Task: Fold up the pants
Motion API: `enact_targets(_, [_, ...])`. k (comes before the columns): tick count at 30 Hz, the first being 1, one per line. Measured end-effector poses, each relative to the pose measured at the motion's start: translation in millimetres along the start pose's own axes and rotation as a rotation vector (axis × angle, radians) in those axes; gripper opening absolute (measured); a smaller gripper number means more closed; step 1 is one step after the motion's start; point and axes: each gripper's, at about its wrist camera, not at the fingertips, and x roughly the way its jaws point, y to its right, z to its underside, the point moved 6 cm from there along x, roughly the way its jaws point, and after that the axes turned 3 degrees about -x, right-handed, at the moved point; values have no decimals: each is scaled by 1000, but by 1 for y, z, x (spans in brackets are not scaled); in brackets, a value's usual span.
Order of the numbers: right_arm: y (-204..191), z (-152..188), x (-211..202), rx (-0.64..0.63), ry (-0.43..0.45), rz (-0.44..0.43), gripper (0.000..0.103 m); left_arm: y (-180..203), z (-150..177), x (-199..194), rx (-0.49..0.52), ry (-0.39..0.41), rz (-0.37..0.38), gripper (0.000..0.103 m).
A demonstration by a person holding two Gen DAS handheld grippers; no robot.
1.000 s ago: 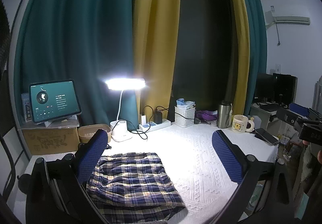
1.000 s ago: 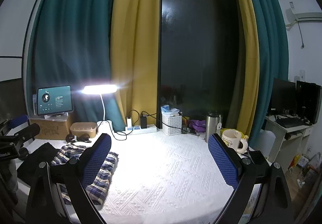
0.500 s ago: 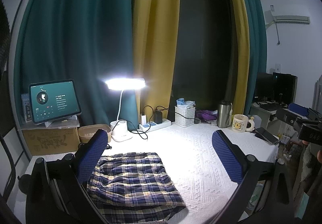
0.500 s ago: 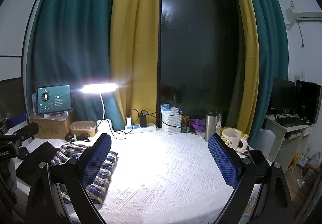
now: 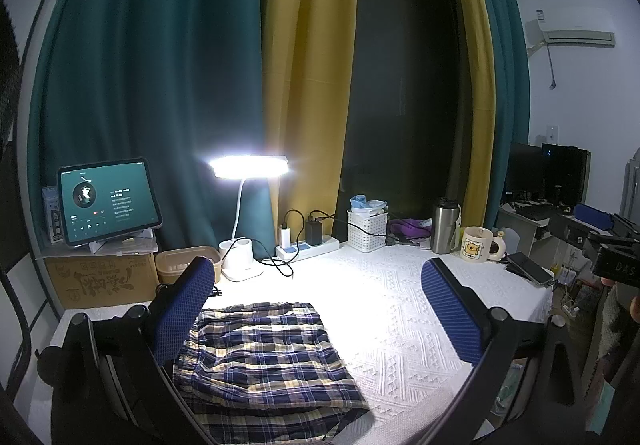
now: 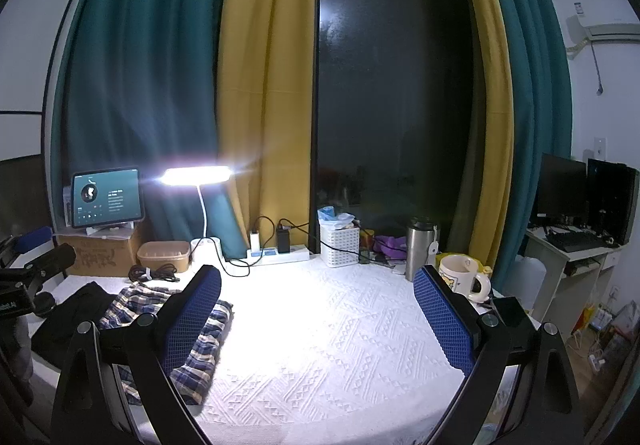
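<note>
The plaid pants [image 5: 264,357] lie folded into a flat rectangle on the white tablecloth [image 5: 400,309], at the table's front left. My left gripper [image 5: 316,309] is open and empty, held above the table just behind the pants' near edge. My right gripper [image 6: 316,321] is open and empty, over the middle of the table, with the pants [image 6: 200,341] partly hidden behind its left finger [image 6: 192,317]. The left gripper also shows at the left edge of the right wrist view [image 6: 24,285].
A lit desk lamp [image 5: 248,169], tablet [image 5: 108,201] on a cardboard box, power strip [image 5: 308,249], white basket [image 5: 366,225], steel tumbler [image 5: 444,225], mug [image 5: 478,245] and phone [image 5: 528,269] line the back and right. A black garment [image 6: 72,317] lies left of the pants.
The right wrist view has drifted slightly, so the lamp and tablet sit a little further right. The pants and left gripper have not moved.
</note>
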Motion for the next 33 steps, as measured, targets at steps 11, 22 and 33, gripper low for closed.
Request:
enact_targets(11, [1, 1, -1, 3, -1, 5, 98, 0, 0, 0, 0, 0, -1, 102])
enact_targets(22, [2, 3, -2, 4, -1, 7, 98, 0, -1, -1, 0, 0, 5, 102])
enact_targets(33, [2, 3, -2, 4, -1, 8, 98, 0, -1, -1, 1, -1, 8, 102])
